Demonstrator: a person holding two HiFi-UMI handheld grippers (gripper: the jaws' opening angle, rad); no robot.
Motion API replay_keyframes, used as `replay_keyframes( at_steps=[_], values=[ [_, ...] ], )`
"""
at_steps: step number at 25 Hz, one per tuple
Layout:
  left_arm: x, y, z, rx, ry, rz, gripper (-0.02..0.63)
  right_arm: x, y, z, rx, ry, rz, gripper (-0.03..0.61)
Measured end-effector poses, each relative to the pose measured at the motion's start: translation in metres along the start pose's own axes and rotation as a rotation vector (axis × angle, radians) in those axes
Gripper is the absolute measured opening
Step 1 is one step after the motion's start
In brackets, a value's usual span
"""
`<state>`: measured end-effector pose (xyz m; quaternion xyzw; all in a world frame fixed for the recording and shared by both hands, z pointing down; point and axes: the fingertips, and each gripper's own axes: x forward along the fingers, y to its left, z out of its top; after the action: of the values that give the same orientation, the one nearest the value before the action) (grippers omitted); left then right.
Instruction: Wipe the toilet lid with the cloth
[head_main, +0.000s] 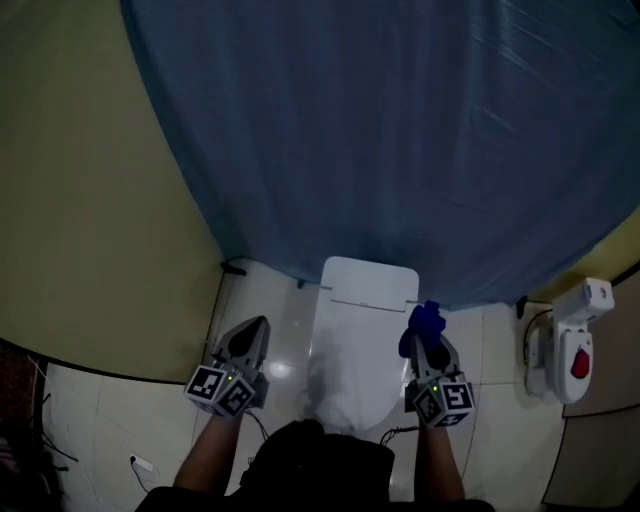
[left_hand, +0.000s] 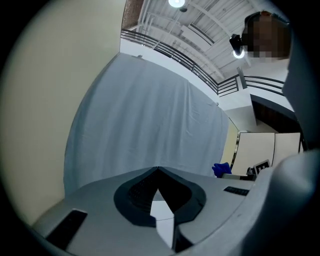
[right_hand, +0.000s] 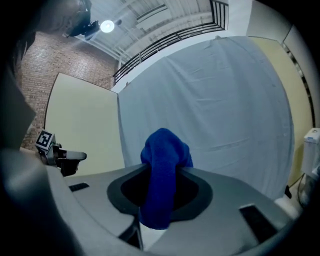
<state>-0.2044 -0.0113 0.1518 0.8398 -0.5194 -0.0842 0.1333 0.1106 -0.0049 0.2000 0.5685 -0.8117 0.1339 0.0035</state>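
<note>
Space over the toilet lid (head_main: 352, 345) is sitting open. Left gripper (head_main: 258, 327), jaws together, and right gripper (head_main: 430, 345), clamping the blue cloth (head_main: 422, 322), are flanking the lid. Blue curtain (head_main: 400, 130) is crowding in right behind the toilet tank (head_main: 370, 283); white wall unit (head_main: 568, 345) is hanging well right of the lid.

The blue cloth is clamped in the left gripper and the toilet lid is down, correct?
No. The cloth is clamped in the right gripper, as the right gripper view shows; the left gripper is shut on nothing. The toilet lid is down.
</note>
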Motion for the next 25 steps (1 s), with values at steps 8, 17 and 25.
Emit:
replay_keyframes(
  at_steps=[8,17,25],
  values=[
    [0.053,0.044,-0.073,-0.001,0.190,-0.036,-0.015,0.103,0.023,-0.108,0.051,0.222,0.084,0.103],
    [0.084,0.113,-0.242,-0.088,0.405,0.115,-0.015,0.219,0.025,-0.311,0.134,0.595,0.091,0.103],
    [0.089,0.160,-0.331,-0.068,0.545,0.243,-0.015,0.285,0.041,-0.412,0.143,0.755,0.052,0.103]
  ],
)
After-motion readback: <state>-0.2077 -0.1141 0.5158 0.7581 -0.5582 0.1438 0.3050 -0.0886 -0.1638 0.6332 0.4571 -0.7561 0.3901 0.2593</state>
